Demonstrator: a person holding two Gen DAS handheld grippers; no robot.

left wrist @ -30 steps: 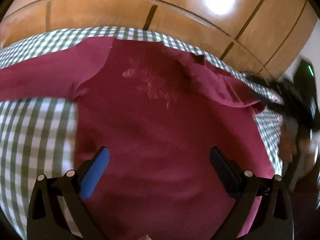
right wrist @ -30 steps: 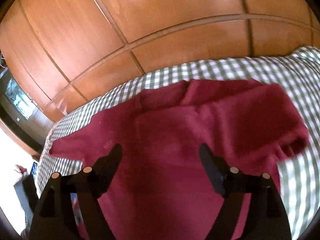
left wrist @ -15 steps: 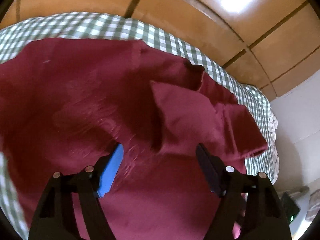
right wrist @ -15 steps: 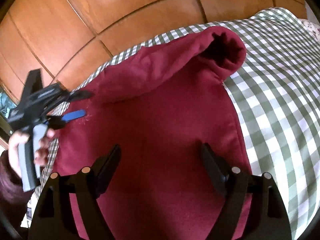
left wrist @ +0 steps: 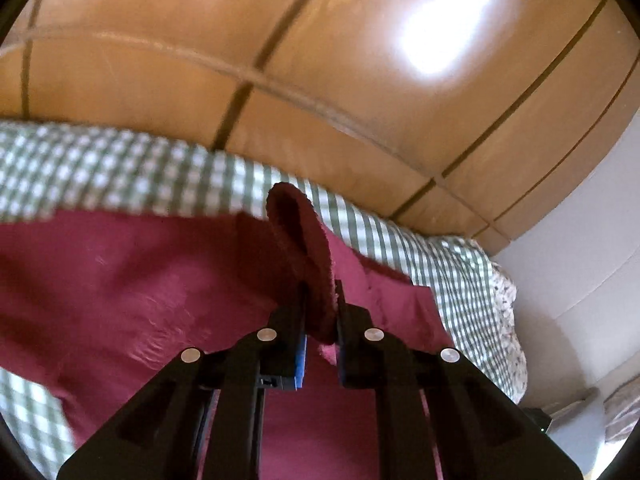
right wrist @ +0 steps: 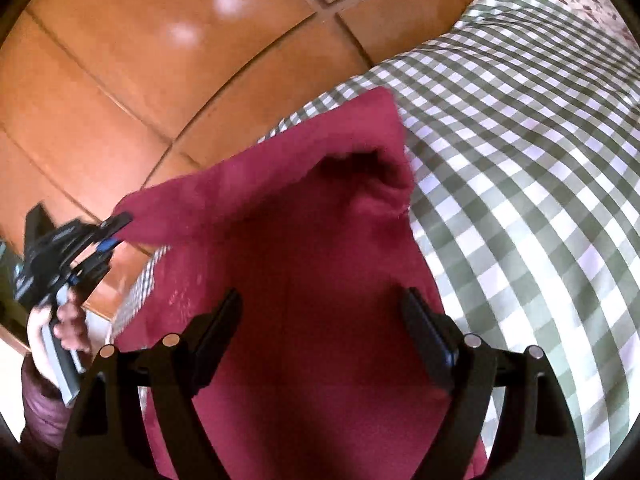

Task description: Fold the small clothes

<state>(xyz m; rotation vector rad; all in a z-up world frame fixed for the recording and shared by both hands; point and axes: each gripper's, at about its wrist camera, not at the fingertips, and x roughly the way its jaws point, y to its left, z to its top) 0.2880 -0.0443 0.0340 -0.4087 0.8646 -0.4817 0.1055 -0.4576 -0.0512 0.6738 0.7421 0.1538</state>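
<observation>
free: checked bedcover (right wrist: 520, 168) right of the garment | blocked: wooden wardrobe (left wrist: 320, 60) behind the bed

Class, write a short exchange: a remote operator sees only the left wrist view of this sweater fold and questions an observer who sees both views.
Operator: My left hand-held gripper is shut on the sleeve. Is the right hand-held gripper holding anything?
Observer: No. The right hand-held gripper is open over the sweater, its pads closed on nothing.
Operator: Does my sleeve lie flat?
Observer: No. Its cuff end is raised off the checked bedcover, stretched between the shoulder and your gripper.
</observation>
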